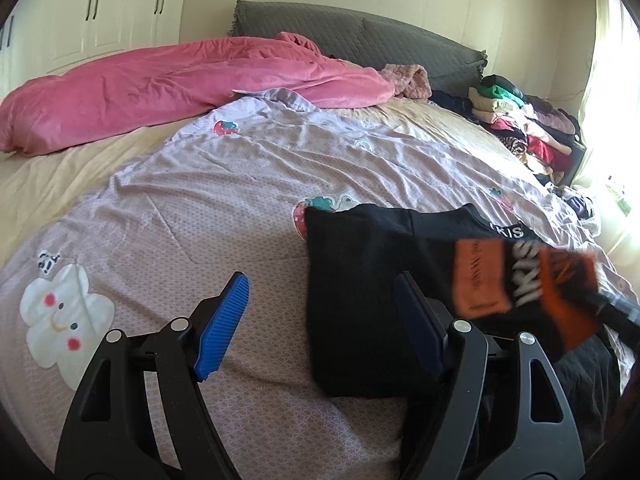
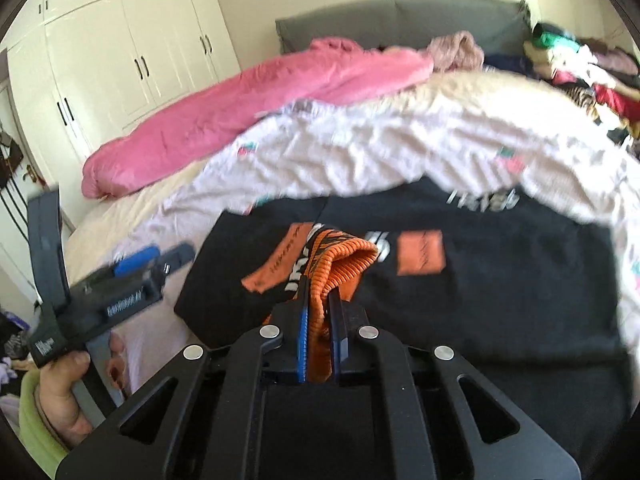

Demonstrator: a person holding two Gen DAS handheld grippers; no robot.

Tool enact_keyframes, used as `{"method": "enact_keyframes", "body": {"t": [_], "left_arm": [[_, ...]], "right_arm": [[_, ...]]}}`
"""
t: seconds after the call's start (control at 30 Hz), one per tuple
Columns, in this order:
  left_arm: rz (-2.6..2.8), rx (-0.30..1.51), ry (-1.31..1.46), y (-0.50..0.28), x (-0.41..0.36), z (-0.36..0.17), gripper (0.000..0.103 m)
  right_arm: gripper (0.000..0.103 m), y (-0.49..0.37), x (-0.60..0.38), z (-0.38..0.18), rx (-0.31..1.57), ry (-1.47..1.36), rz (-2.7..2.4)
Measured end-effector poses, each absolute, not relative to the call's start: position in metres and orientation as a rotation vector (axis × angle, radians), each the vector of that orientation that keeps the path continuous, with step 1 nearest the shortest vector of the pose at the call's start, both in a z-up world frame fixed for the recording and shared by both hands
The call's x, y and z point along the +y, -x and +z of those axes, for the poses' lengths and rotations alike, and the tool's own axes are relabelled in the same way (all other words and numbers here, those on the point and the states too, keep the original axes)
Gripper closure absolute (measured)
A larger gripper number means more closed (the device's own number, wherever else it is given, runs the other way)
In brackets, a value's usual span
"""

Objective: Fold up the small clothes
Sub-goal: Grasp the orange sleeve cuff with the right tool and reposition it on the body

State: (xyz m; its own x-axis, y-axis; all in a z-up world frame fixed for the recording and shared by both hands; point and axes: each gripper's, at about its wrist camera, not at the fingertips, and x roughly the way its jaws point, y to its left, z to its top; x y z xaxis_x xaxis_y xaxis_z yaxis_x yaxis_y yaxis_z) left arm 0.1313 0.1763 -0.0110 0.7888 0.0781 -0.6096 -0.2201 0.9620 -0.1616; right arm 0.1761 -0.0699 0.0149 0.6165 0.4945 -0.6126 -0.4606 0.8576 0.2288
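- My right gripper: jaws pinched tight on the orange ribbed cuff of the black garment; the knit bunches up in a fold above my blue pads.
- My left gripper: jaws wide apart, nothing between them; ridged blue pad on the left finger, the right finger over the garment's near-left edge.
- Black garment, task item: lies flat on the bed just ahead of both grippers; soft dark cloth with orange rectangular patches and white lettering, partly blurred.
- Lilac sheet: thin, creased, printed with strawberries and a white cloud face; under and ahead of my left fingers.
- Pink duvet: plush, rumpled roll, far beyond my fingertips, to the left.
- Grey quilted headboard: behind the duvet.
- Heap of mixed clothes: far right of my fingers, by the bright window.
- White wardrobe doors: dark handles, far left.
- Hand with a green sleeve on the left gripper's handle.
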Motion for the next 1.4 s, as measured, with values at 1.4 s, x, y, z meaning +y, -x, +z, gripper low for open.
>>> {"method": "enact_keyframes", "body": {"t": [1.4], "left_arm": [[-0.102,0.899,0.074,-0.226,0.037,-0.052,0.036]], "right_arm": [[0.097,-0.214,-0.246,-0.002,0.665,-0.134,0.178]]}}
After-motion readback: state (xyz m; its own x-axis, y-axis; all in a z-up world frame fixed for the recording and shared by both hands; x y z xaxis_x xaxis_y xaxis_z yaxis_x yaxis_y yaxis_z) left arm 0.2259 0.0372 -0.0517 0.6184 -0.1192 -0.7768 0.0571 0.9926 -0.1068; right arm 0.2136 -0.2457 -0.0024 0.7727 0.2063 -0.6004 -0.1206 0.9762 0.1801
